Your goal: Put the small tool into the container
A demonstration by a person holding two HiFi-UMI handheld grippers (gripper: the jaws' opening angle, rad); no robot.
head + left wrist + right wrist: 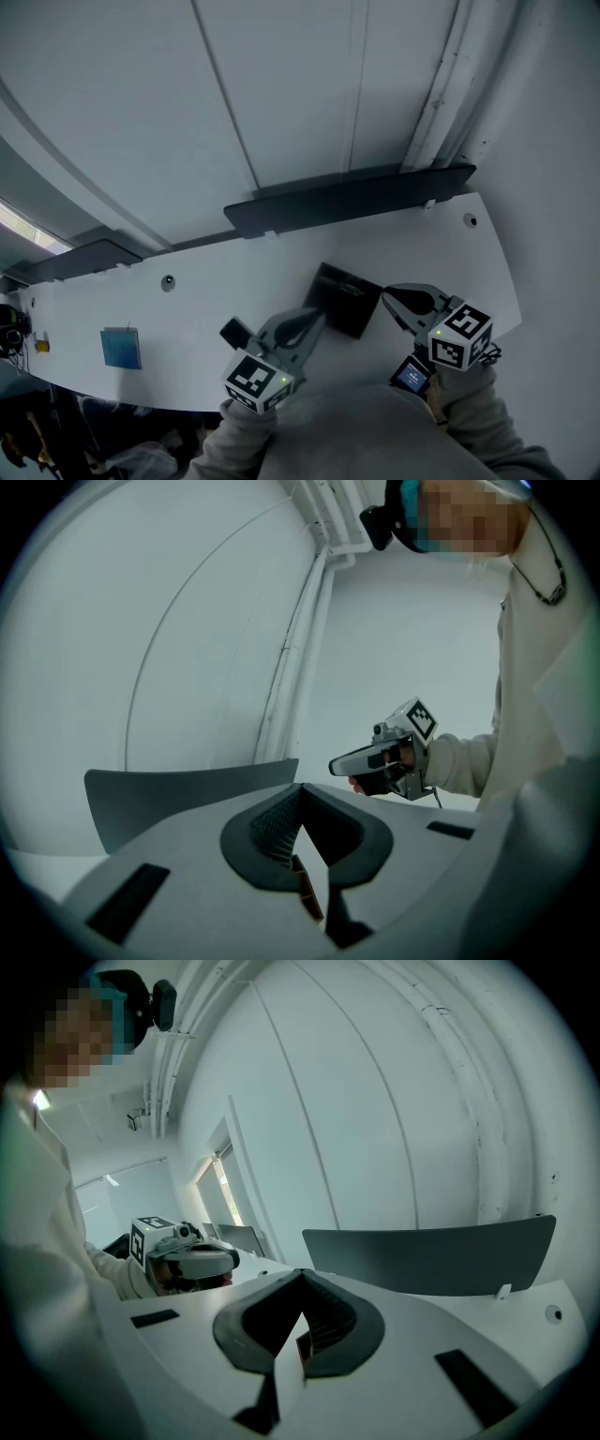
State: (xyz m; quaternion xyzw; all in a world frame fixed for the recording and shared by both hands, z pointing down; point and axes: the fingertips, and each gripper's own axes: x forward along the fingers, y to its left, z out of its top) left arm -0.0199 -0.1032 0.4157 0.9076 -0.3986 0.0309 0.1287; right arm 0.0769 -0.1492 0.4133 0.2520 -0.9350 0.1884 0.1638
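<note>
A flat black container (343, 300) lies on the white desk (216, 291), just ahead of both grippers. My left gripper (313, 322) is held low at the container's near left corner, its jaws together with nothing between them. My right gripper (385, 298) hovers at the container's right edge, jaws closed and empty. In the left gripper view my own jaws (300, 794) meet at the tip, and the right gripper (343, 764) shows beyond them. The right gripper view shows its jaws (300, 1281) closed, with the left gripper (231, 1258) at the left. I cannot make out a small tool.
A dark divider panel (349, 199) stands along the desk's far edge, with a white wall behind it. A blue square item (121, 349) lies far left on the desk. A small black piece (234, 332) sits beside the left gripper. The person's sleeves fill the bottom of the head view.
</note>
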